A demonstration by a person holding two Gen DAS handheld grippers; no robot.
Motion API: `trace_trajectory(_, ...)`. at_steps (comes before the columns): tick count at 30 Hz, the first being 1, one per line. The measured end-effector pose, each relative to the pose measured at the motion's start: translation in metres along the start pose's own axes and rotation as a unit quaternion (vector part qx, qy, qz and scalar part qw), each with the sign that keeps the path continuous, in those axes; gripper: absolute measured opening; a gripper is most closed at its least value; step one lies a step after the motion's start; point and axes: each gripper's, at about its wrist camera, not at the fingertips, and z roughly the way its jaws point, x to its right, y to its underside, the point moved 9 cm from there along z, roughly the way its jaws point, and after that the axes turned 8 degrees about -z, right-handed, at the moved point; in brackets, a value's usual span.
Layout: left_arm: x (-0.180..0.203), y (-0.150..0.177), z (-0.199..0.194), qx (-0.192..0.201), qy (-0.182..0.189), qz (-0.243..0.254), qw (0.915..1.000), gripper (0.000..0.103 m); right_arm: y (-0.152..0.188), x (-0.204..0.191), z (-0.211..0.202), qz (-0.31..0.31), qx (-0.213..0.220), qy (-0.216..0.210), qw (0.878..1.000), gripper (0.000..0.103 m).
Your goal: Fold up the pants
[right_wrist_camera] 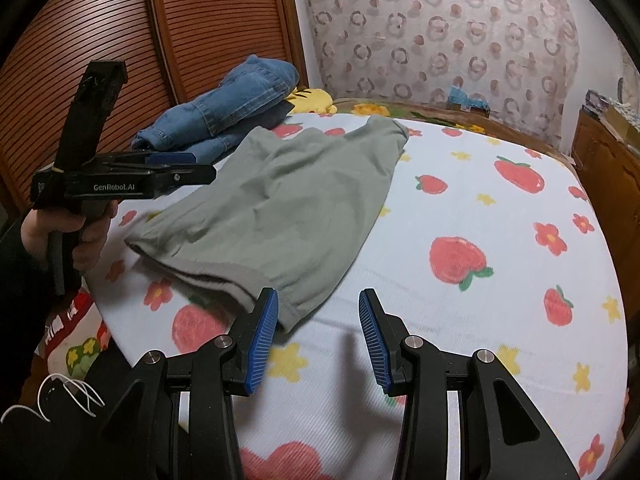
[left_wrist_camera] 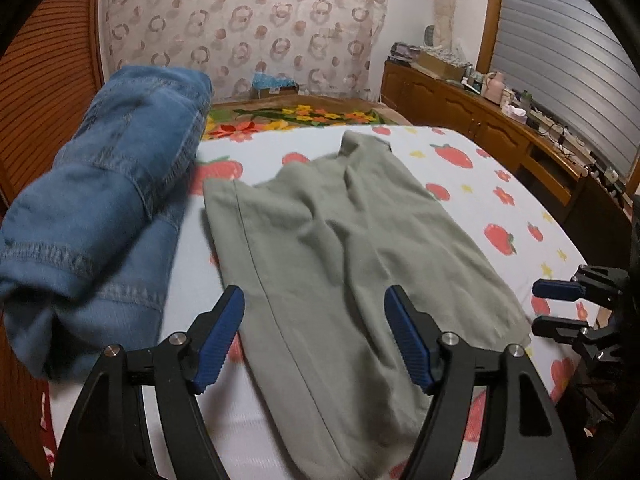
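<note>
Grey-green pants (left_wrist_camera: pixel 328 248) lie flat on the bed, folded lengthwise, waistband end nearest me; they also show in the right wrist view (right_wrist_camera: pixel 280 208). My left gripper (left_wrist_camera: pixel 314 300) is open and empty, hovering above the near part of the pants. It also shows from the side in the right wrist view (right_wrist_camera: pixel 200 166). My right gripper (right_wrist_camera: pixel 318 304) is open and empty, just above the pants' near right corner. It shows at the right edge of the left wrist view (left_wrist_camera: pixel 560 306).
A pile of blue jeans (left_wrist_camera: pixel 100 208) lies left of the pants, also in the right wrist view (right_wrist_camera: pixel 224 108). The bed sheet (right_wrist_camera: pixel 480 208) has strawberry and flower prints. A wooden cabinet (left_wrist_camera: pixel 480 120) runs along the right. A slatted wardrobe (right_wrist_camera: pixel 180 32) stands at the left.
</note>
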Motion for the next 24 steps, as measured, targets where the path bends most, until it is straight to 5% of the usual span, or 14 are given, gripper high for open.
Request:
trace_trajectory(9,-0.005,0.030,0.004,-0.016,-0.015,-0.008,0.9997,0.073,0.004,-0.012,0.005,-0.012,-0.007,-0.010,1.000,0.043)
trace_trajectory(19,-0.010,0.042,0.009,-0.023,-0.023,-0.019,0.9993,0.073,-0.002,-0.024,0.005,-0.035,0.003,-0.013,0.999,0.006)
trace_trajectory(24,-0.012,0.043,0.010,-0.023,-0.028,-0.020,0.9991,0.073,-0.003,-0.024,-0.001,-0.036,0.011,-0.015,0.999,0.002)
